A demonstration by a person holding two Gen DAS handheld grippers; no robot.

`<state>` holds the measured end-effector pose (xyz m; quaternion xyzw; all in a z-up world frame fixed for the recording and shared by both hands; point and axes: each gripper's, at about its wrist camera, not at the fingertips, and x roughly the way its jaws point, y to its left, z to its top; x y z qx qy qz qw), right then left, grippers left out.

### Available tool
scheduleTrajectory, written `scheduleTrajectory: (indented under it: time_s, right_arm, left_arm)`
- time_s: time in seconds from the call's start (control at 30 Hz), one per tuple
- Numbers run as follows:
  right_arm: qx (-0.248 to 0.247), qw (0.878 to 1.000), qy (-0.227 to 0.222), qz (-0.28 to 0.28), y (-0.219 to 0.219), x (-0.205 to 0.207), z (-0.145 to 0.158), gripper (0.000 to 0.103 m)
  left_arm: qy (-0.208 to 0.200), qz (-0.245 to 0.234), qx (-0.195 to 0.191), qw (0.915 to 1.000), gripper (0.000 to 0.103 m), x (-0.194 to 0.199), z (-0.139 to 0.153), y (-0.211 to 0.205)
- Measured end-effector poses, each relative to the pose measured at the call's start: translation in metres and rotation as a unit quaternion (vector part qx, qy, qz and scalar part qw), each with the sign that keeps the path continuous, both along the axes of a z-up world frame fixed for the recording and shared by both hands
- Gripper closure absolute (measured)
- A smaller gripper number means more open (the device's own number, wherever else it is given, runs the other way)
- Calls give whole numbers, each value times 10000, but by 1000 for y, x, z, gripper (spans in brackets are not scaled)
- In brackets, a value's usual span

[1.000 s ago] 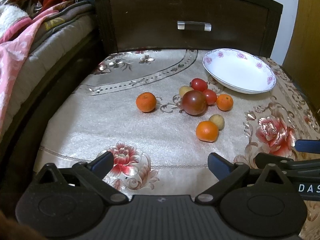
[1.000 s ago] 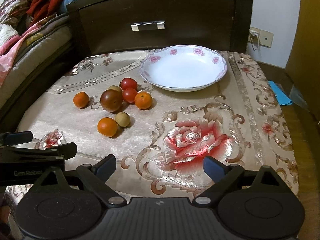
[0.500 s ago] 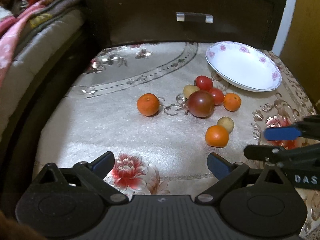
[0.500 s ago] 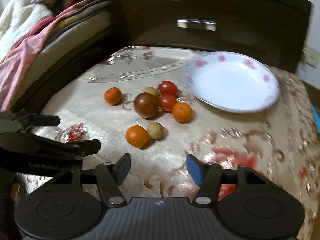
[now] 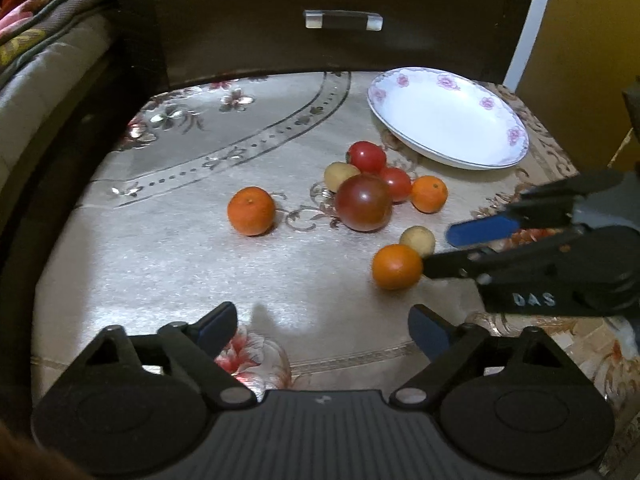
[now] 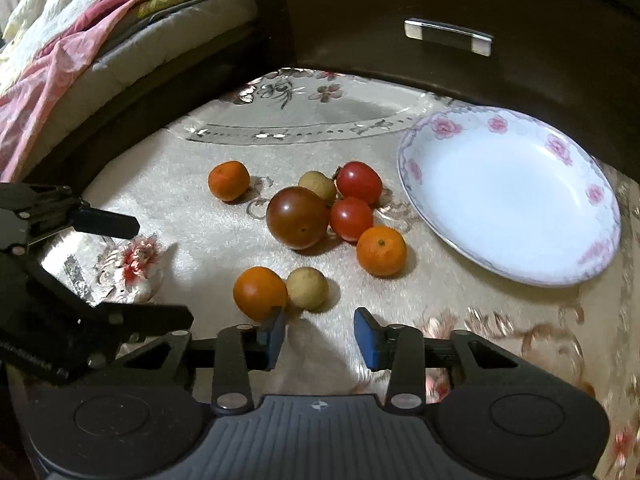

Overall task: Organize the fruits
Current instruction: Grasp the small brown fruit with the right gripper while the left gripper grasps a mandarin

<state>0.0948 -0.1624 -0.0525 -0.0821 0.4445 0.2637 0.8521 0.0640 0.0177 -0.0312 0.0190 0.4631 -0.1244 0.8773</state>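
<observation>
Several fruits lie on the floral tablecloth: three oranges, two red tomatoes, a big dark tomato and two small tan fruits. My right gripper is low over the cloth with its jaws closing and nothing between them. The near tan fruit lies just ahead of the gap, and the left pad sits against the near orange. In the left wrist view the right gripper reaches in from the right beside that orange. My left gripper hovers wide, jaws closing slightly, empty. The white flowered plate holds nothing.
A dark wooden drawer front with a metal handle rises behind the table. A bed with blankets runs along the left. A lone orange sits apart to the left of the cluster. Bare cloth lies front left.
My right gripper has swung left and down toward the near orange and tan fruit, and its jaws have narrowed a lot. The left gripper edged forward and its jaws narrowed a little.
</observation>
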Motion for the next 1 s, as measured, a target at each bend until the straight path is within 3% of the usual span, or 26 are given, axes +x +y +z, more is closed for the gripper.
scheduleTrajectory:
  time_s: [0.07,0.4,0.63,1.0]
  right_arm:
    - [14,10000,-59,23,2,4,0,75]
    - [-42,9993,-179,315,16,9,-6,84]
    - [123,9999,-36,43,1,7,3,85]
    - [567,9982,14,-216,-20,8,18,85]
  left_arm:
    - [54,-76,-106,9999,16,0,-1,-1]
    - [5,-452,-180,9988,27,0,-5,-14]
    - [-82,-511,-165,9985,48,11,-11,-23]
    - [-199,-475,67,9987,61,22,-18,-39]
